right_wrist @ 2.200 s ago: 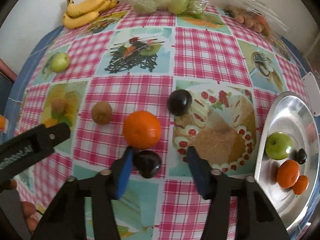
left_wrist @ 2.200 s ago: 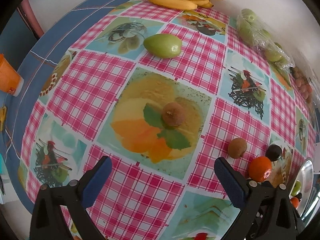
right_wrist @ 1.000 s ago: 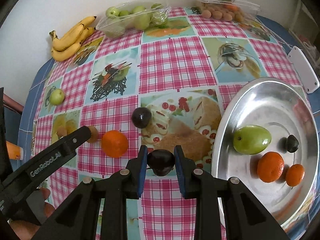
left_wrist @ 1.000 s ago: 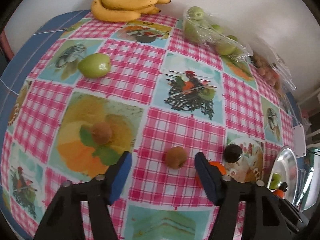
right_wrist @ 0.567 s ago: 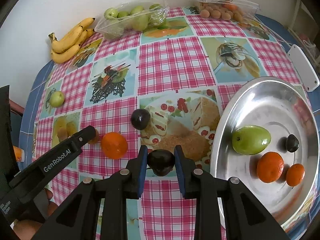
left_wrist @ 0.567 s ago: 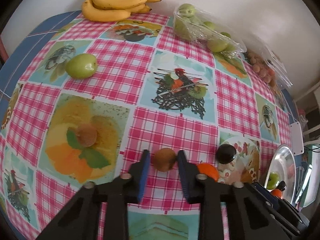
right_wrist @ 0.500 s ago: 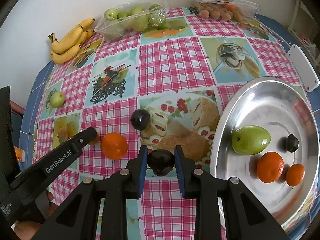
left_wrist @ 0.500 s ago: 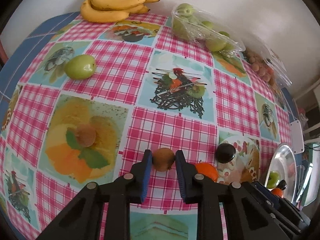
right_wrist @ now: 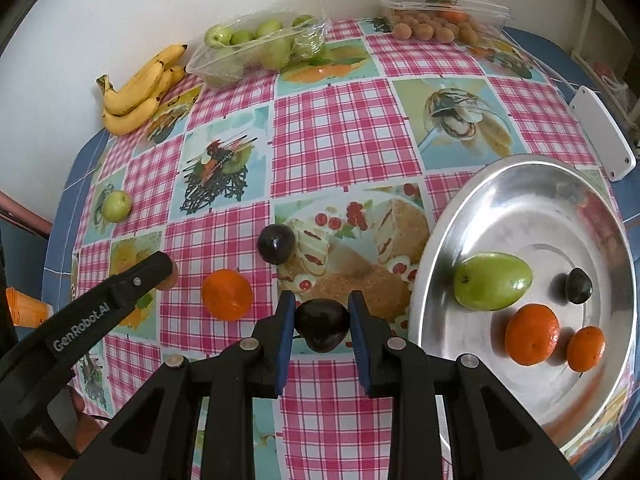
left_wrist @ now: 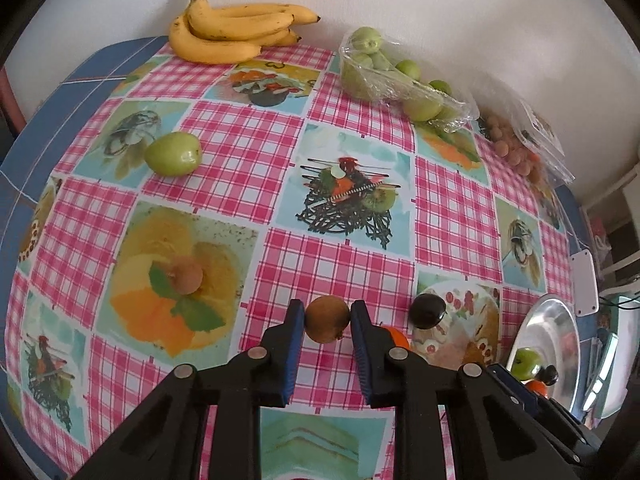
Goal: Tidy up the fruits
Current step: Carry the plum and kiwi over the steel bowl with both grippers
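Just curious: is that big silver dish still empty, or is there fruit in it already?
Not empty. The silver dish holds a green fruit, two oranges and a small dark fruit; most of it is bare.

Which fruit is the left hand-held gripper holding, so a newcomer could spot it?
Start at the silver tray and look left past the loose dark plum. The left hand-held gripper is shut on a brown kiwi: the only fuzzy brown fruit clamped between blue pads.

Both wrist views look steeply down, close over the desk, toward the wall. They share the bananas, upper left in each, and the steel tray, at the left view's right edge.
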`<state>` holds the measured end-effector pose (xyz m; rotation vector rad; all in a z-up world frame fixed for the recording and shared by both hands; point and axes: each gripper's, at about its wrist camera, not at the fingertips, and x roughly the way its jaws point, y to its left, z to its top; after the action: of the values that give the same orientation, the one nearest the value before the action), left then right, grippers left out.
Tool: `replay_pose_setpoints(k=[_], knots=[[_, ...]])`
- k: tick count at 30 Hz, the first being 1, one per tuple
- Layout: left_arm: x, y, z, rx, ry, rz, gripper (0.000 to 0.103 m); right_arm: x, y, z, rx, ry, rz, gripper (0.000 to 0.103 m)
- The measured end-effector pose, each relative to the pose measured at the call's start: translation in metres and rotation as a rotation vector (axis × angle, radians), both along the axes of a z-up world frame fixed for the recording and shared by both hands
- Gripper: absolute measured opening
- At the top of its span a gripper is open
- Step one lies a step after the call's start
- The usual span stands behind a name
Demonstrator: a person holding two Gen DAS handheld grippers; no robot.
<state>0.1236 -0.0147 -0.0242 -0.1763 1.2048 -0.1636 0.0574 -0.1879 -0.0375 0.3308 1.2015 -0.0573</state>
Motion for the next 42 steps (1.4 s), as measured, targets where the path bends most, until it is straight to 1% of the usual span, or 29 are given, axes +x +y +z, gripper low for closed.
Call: replay_pose_setpoints(k=[5, 13, 19, 27, 30, 35, 42], knots=[[-0.006, -0.009, 0.009, 0.002, -0.007, -0.009, 0.026, -0.004, -0.013, 0.005, 0.007, -0.010, -0.027, 0.028], [-0.016, -0.031, 0.023, -0.001, -0.031, -0.049, 0.025, -0.016, -0.052, 0.015, -0.010, -0.018, -0.125, 0.028], [-0.029, -0.066, 0.026, 0.016, -0.038, -0.132, 0.026, -0.029, -0.093, 0.016, 0.015, -0.015, -0.222, 0.028], [-0.050, -0.117, 0.029, 0.016, -0.038, -0.262, 0.026, -0.049, -0.140, 0.017, 0.010, -0.006, -0.331, 0.028], [-0.057, -0.131, 0.029, 0.013, -0.033, -0.301, 0.026, -0.055, -0.150, 0.016, 0.012, -0.002, -0.357, 0.028], [-0.069, -0.154, 0.028, 0.037, -0.038, -0.362, 0.026, -0.063, -0.162, 0.014, 0.008, 0.004, -0.390, 0.028], [-0.084, -0.172, 0.018, 0.078, -0.039, -0.420, 0.026, -0.065, -0.162, 0.013, 0.012, 0.017, -0.386, 0.028]])
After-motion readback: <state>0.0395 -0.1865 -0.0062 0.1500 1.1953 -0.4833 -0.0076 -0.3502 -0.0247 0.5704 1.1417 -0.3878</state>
